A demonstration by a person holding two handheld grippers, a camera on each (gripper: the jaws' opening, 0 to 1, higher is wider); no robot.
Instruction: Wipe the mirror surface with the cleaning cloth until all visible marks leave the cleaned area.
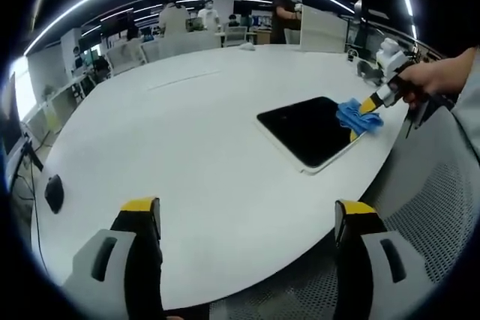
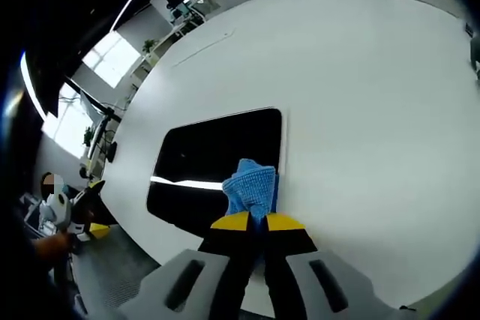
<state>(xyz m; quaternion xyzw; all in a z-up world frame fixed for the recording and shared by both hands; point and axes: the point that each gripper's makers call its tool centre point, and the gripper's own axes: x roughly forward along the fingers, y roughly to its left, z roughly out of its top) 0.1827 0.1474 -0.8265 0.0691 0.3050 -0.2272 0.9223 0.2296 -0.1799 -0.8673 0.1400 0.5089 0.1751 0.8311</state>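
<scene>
In the left gripper view, the left gripper (image 1: 247,219) hangs spread and empty over the white tabletop (image 1: 187,133). In the right gripper view, the right gripper (image 2: 257,222) pinches the blue cleaning cloth (image 2: 250,185) against the dark mirror (image 2: 210,159) near its edge.

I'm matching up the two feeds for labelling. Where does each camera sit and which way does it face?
Left gripper view: rides the left gripper, held open above the white table, facing the mirror; the person's hand holds the right gripper.
Right gripper view: rides the right gripper, looking down on the mirror, shut on the blue cloth.
Both share mirror, cloth and table.
</scene>
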